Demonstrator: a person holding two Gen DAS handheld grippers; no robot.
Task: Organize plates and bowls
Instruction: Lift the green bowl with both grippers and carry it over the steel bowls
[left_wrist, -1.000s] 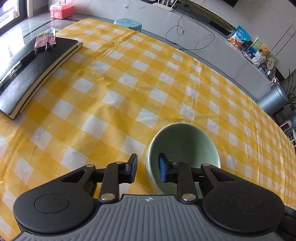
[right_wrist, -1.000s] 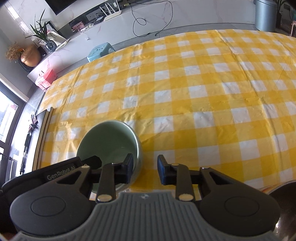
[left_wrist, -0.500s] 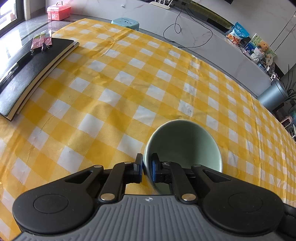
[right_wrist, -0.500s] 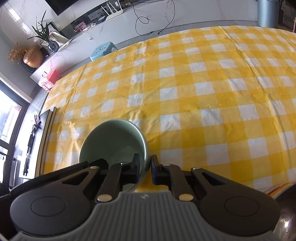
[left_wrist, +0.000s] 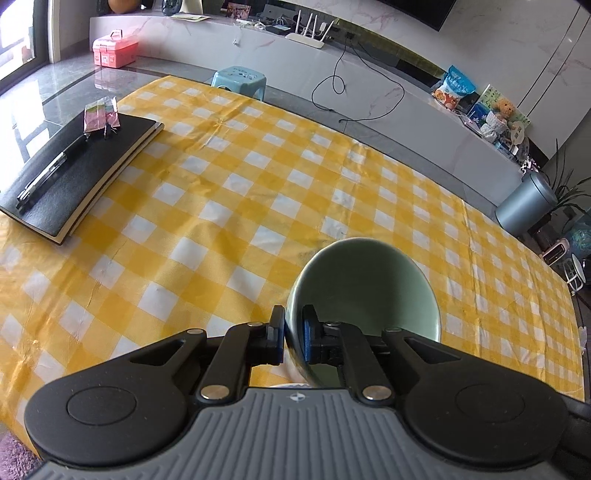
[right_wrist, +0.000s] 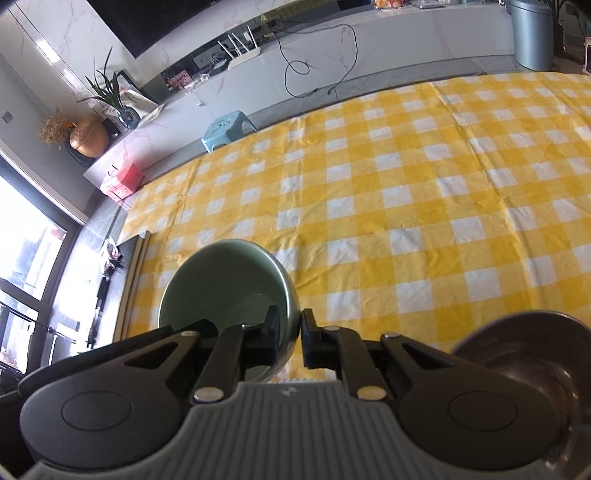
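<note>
A pale green bowl (left_wrist: 365, 288) hangs a little above the yellow checked tablecloth (left_wrist: 221, 206), gripped from two sides. My left gripper (left_wrist: 293, 325) is shut on the bowl's left rim, one pad outside the wall and one inside. In the right wrist view the same green bowl (right_wrist: 225, 284) sits at lower left, and my right gripper (right_wrist: 291, 328) is shut on its right rim in the same way. A dark bowl (right_wrist: 535, 354) stands at the right, close beside my right gripper.
A black notebook (left_wrist: 77, 173) with a pen (left_wrist: 48, 173) on top lies at the table's left end. Beyond the far table edge are a blue stool (left_wrist: 240, 75) and a grey bin (left_wrist: 526, 203) on the floor.
Both grippers went from open around the bowl's rim to shut on it. The bowl has since risen off the cloth with both hands, and more of the room shows.
</note>
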